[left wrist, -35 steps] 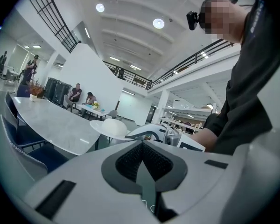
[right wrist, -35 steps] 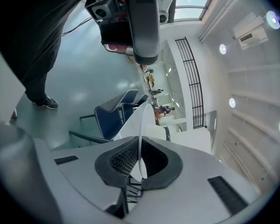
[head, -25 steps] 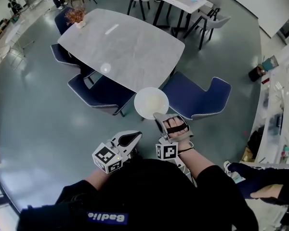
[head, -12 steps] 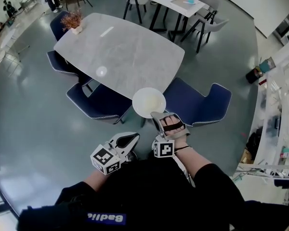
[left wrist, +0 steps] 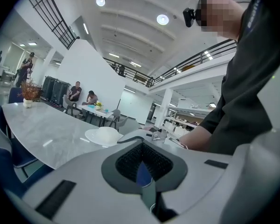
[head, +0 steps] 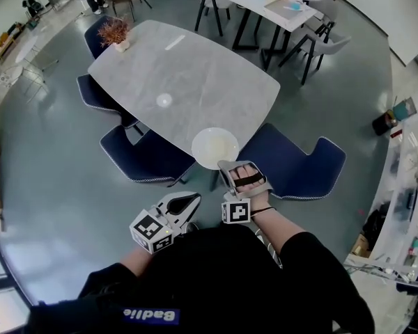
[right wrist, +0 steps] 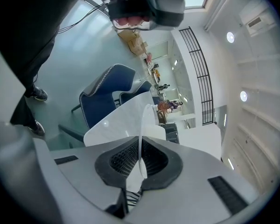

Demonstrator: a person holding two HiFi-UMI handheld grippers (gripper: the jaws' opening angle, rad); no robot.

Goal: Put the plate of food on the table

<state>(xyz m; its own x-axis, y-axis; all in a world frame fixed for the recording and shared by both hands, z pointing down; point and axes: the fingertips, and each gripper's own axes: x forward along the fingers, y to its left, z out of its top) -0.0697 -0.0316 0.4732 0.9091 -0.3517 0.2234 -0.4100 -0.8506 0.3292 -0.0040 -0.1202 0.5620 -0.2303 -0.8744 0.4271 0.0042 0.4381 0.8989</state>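
A white plate (head: 214, 147) hangs level in front of me, overlapping the near edge of the grey marble table (head: 188, 75). My right gripper (head: 228, 164) is shut on its near rim. The right gripper view shows that rim edge-on as a thin white line (right wrist: 141, 134) pinched between the black pads (right wrist: 119, 160). Whatever lies on the plate cannot be made out. My left gripper (head: 197, 197) hangs lower left of the plate, shut and empty. From the left gripper view the plate (left wrist: 105, 135) shows beyond the shut jaws, at the table (left wrist: 37, 129) edge.
Blue chairs stand at the table's near side, one left (head: 143, 155) and one right (head: 292, 165) of the plate. A small potted plant (head: 116, 32) sits at the table's far left end. A second table (head: 282, 2) stands behind. A counter (head: 411, 179) runs along the right.
The table and chairs have drawn closer in the view. The plate, earlier over the floor beside the chairs, now overlaps the table's near edge. Both grippers keep their pose.
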